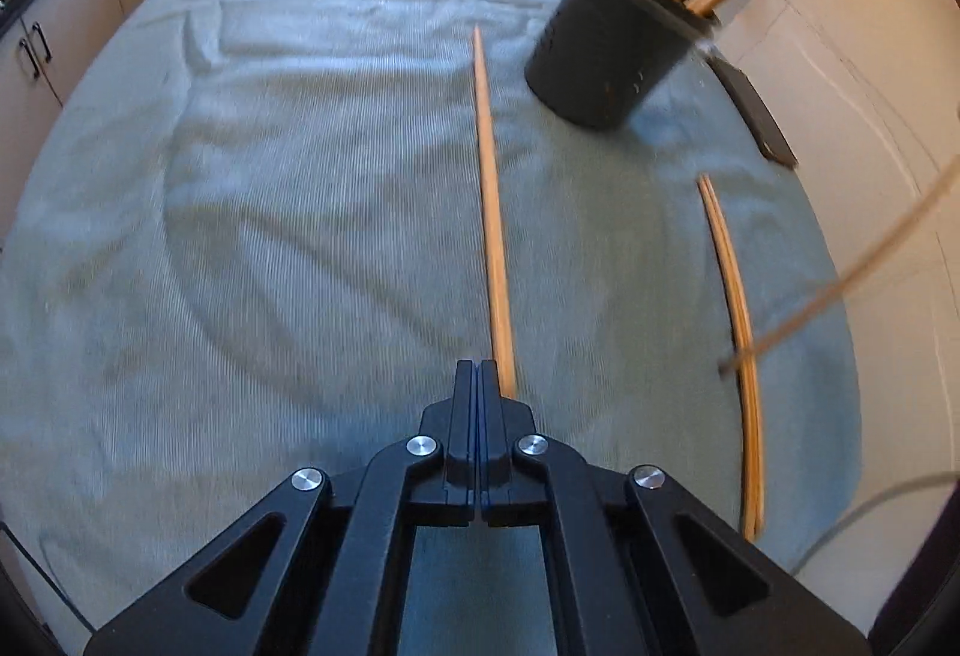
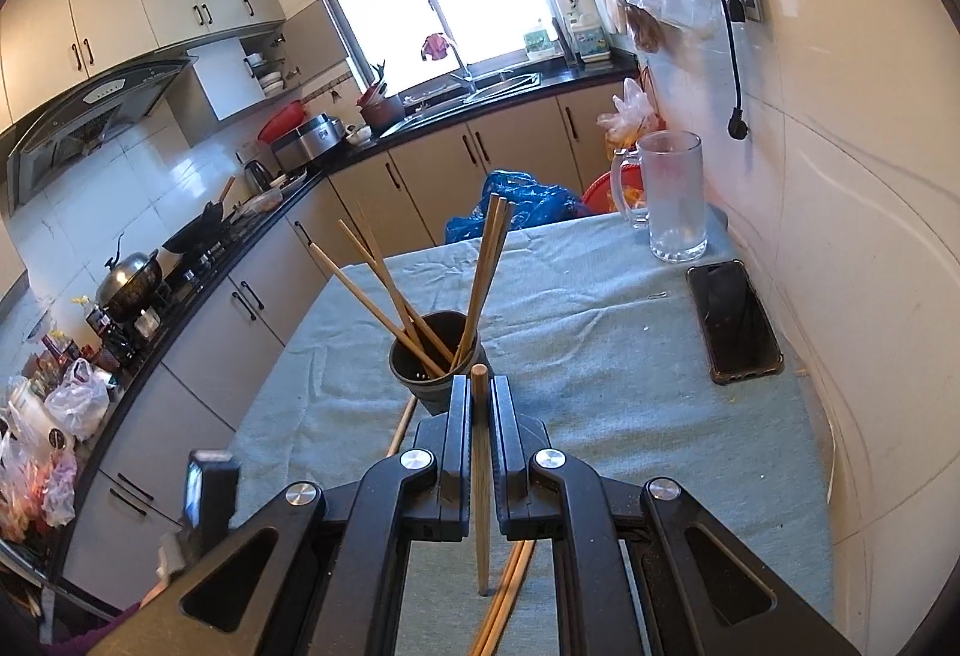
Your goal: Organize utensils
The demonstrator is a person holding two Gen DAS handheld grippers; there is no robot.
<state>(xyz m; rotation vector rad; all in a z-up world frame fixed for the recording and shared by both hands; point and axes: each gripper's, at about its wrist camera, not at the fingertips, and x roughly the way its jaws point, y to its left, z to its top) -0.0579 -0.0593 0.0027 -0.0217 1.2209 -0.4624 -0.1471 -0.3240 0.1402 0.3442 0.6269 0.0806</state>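
Observation:
A dark round holder (image 1: 606, 50) with several wooden chopsticks in it stands on the grey-blue cloth; it shows in the right wrist view (image 2: 441, 356) too. My left gripper (image 1: 478, 374) is shut, low over the cloth, with one chopstick (image 1: 489, 200) lying on the cloth just right of its tips; I cannot tell whether they pinch its end. A pair of chopsticks (image 1: 741, 332) lies to the right. My right gripper (image 2: 479, 392) is shut on a chopstick (image 2: 480, 476) that stands nearly upright, just short of the holder. The pair (image 2: 507, 596) lies below it.
A black phone (image 2: 735, 320) lies on the cloth (image 2: 600, 332) near the tiled wall on the right, with a glass mug (image 2: 669, 194) behind it. Kitchen cabinets and a counter run along the left and the back. A blue bag (image 2: 516, 206) sits beyond the table's far edge.

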